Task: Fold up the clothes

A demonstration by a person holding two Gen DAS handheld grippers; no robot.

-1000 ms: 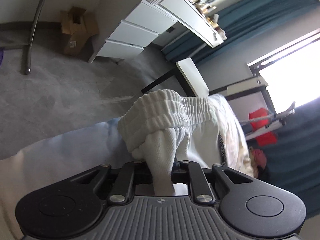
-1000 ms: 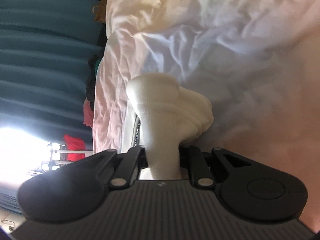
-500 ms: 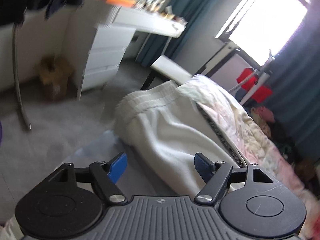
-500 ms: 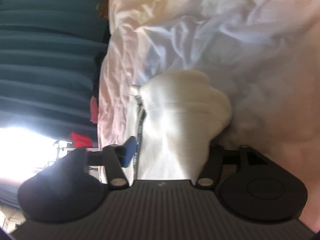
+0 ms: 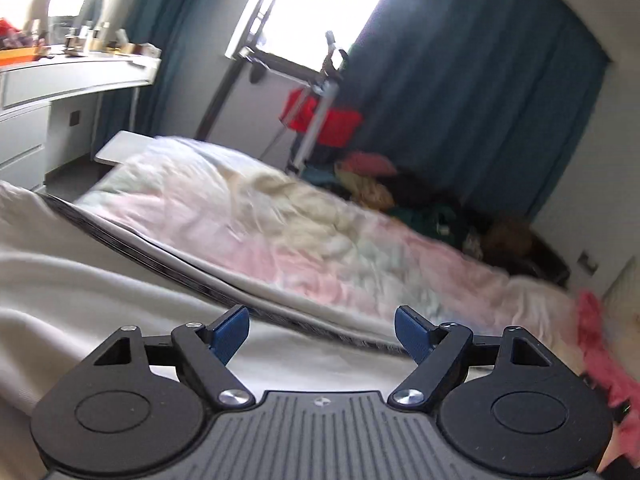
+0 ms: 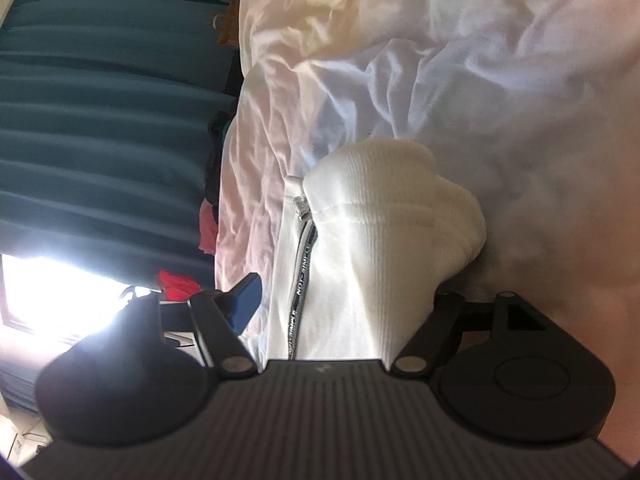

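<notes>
The left hand-held gripper [image 5: 320, 330] is released, jaws wide above the white garment [image 5: 72, 280]. The right hand-held gripper [image 6: 340, 304] is also released around its ribbed cuff [image 6: 384, 208], which lies on the bed [image 6: 480, 60], perhaps already doubled over.

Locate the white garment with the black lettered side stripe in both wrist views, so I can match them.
Left wrist: the white garment fills the lower left, its black stripe running diagonally to the open left gripper.
Right wrist: it lies centre-bottom, ribbed hem uppermost, between the fingers of the open right gripper.
Shared landmark: the pink crumpled bedsheet and teal curtains.
</notes>
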